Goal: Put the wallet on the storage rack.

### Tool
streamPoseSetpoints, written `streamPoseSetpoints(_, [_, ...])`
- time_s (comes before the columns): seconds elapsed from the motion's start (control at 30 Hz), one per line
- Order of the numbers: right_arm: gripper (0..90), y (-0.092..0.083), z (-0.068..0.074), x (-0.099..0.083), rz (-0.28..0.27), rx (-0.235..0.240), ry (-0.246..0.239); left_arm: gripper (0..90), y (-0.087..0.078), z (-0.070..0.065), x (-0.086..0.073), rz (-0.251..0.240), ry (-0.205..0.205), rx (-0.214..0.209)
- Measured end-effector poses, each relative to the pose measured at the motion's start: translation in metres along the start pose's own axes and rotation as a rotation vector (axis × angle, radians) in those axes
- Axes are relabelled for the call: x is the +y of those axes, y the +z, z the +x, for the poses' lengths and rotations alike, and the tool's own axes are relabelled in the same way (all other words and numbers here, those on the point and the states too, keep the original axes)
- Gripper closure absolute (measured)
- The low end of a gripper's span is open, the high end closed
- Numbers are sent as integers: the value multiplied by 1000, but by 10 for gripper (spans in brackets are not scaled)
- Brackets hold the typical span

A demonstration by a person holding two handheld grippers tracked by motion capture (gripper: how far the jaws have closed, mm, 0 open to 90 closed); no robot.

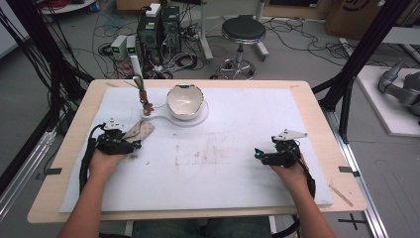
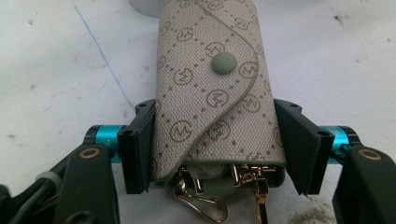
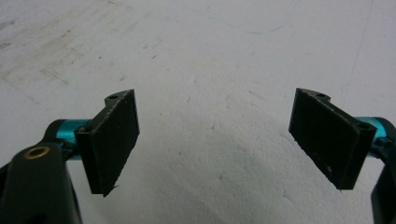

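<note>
Across the counter [image 1: 297, 99] lies a white mat, stained near centre. Toward the far edge, a white bowl [image 1: 185, 101] sits on a plate [image 1: 198, 119], well apart from both hands. At near left, the left gripper [image 2: 215, 144] is clamped on the sides of a beige monogram key pouch [image 2: 212, 88], snap flap up, gold clasps spilling toward the camera, probably a hold for lifting. The right gripper [image 3: 217, 144] rests released over bare mat, likely waiting.
</note>
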State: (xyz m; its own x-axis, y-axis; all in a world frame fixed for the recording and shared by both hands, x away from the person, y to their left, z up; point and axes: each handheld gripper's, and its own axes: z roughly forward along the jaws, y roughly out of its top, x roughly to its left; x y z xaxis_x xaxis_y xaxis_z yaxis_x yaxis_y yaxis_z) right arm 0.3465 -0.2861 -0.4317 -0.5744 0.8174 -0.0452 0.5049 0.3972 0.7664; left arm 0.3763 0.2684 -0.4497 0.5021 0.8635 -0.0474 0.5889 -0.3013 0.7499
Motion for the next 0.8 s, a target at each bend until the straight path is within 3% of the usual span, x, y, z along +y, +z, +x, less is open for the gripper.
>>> streamPoseSetpoints(0.17, [162,0,0,0,0,-1,1,362,-12,-3,5,-47,0,-14])
streamPoseSetpoints(0.5, [162,-1,2,0,-6,0,-1,363,-36,-24,25,-102,92,-73])
streamPoseSetpoints(0.8, [163,-1,1,0,-12,7,2,363,-39,-46,50,-128,145,-101])
